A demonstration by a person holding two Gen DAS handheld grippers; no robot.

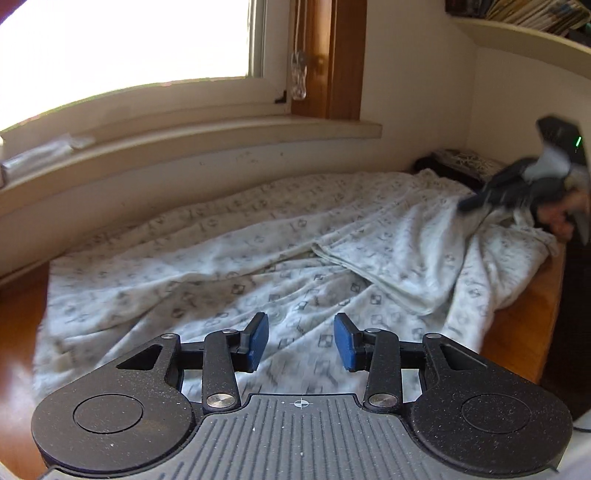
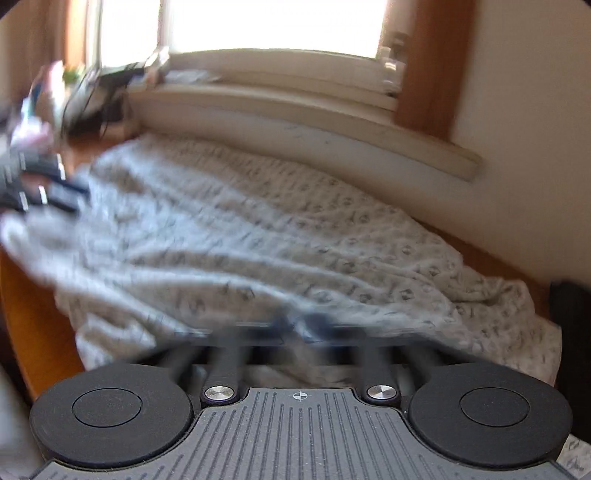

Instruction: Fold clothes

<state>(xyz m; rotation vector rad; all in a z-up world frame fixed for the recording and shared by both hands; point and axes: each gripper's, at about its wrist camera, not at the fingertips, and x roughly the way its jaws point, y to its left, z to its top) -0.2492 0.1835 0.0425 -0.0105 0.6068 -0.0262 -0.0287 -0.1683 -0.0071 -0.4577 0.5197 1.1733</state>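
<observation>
Soft knit cloth, light + floppy (will sag) | grab hem/corners | left gripper agape, empty | right gripper closed, prob pinching cloth, too blurry tbh

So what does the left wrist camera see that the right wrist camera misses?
Only the left view: its own left gripper with blue pads apart and nothing between them, a folded-over flap of the garment, a shelf up high, and the right gripper from outside, at the cloth's far corner.

Only the right view: clutter at the far left, and its own blurred tips closed at the cloth.

Both: the patterned garment spread on a wooden table below the window.
</observation>
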